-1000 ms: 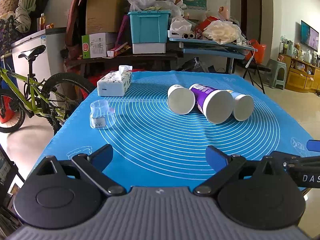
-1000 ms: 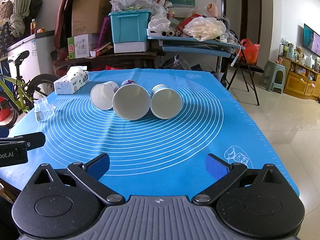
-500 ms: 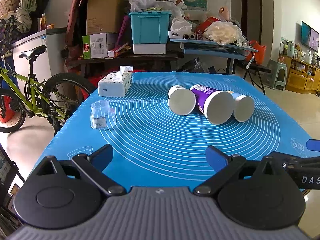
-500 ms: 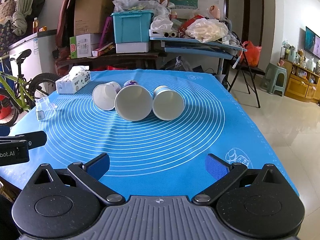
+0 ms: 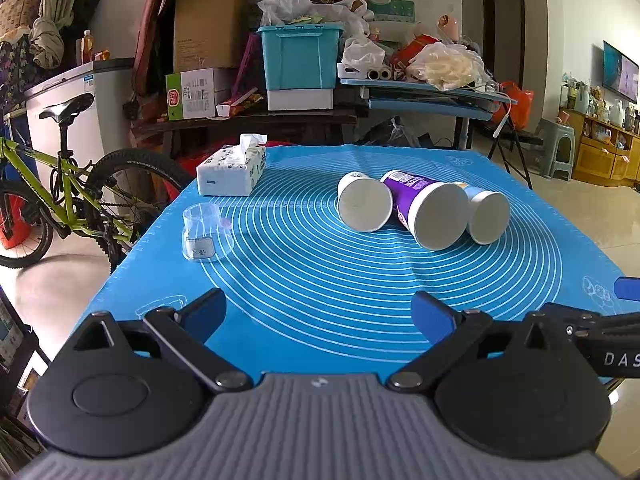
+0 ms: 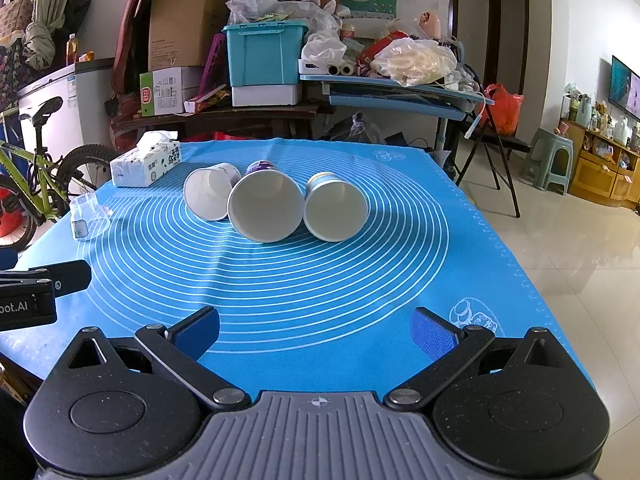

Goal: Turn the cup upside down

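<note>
Three paper cups lie on their sides in a row on the blue mat [image 6: 320, 280], mouths toward me: a small white cup [image 6: 208, 194], a larger purple cup [image 6: 265, 206] and a blue-banded cup [image 6: 335, 208]. They also show in the left wrist view: the white cup [image 5: 364, 204], the purple cup [image 5: 432, 210], the blue-banded cup [image 5: 486, 216]. A clear plastic cup [image 5: 206, 232] stands upside down at the mat's left. My left gripper [image 5: 318, 314] and right gripper [image 6: 316, 330] are open and empty, low over the mat's near edge, well short of the cups.
A tissue pack [image 5: 232, 170] lies at the mat's far left corner. A bicycle [image 5: 60, 184] stands left of the table. Cluttered shelves and boxes [image 6: 264, 56] stand behind it. Tiled floor lies to the right. The other gripper shows at each view's side edge.
Both views have crept slightly closer to the cups. The cups have not moved, and both grippers stay open.
</note>
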Action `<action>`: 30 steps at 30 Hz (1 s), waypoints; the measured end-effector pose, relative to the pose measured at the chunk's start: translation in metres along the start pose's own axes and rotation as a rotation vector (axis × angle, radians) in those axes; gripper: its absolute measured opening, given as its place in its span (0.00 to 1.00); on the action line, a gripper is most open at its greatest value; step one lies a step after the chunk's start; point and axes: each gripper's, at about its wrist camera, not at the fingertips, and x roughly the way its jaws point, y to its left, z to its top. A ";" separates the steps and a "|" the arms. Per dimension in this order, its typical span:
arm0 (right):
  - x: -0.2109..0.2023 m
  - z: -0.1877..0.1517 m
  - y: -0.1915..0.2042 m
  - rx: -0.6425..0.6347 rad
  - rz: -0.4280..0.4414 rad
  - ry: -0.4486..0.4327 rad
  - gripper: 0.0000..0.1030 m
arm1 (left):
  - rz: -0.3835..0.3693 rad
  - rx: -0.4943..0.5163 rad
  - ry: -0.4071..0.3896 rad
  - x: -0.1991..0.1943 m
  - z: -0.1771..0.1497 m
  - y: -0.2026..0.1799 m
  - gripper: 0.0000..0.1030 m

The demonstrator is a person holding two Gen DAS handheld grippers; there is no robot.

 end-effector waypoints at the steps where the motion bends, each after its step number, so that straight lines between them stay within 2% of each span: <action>1: 0.000 0.000 0.000 0.000 0.002 0.000 1.00 | 0.001 -0.001 0.000 0.000 0.000 0.000 0.95; 8: 0.006 0.005 -0.004 -0.008 0.015 -0.001 1.00 | 0.001 -0.001 -0.006 0.006 0.014 0.005 0.95; 15: 0.025 0.025 -0.006 -0.024 0.067 0.005 1.00 | 0.009 0.006 -0.017 0.032 0.043 0.002 0.95; 19: 0.040 0.039 -0.005 -0.067 0.076 0.007 1.00 | -0.001 0.015 -0.011 0.060 0.066 -0.005 0.95; 27: 0.072 0.053 -0.018 -0.067 0.095 0.020 1.00 | 0.034 0.031 0.005 0.134 0.102 -0.026 0.95; 30: 0.082 0.053 -0.022 -0.060 0.109 0.026 1.00 | 0.049 0.022 0.040 0.165 0.112 -0.032 0.95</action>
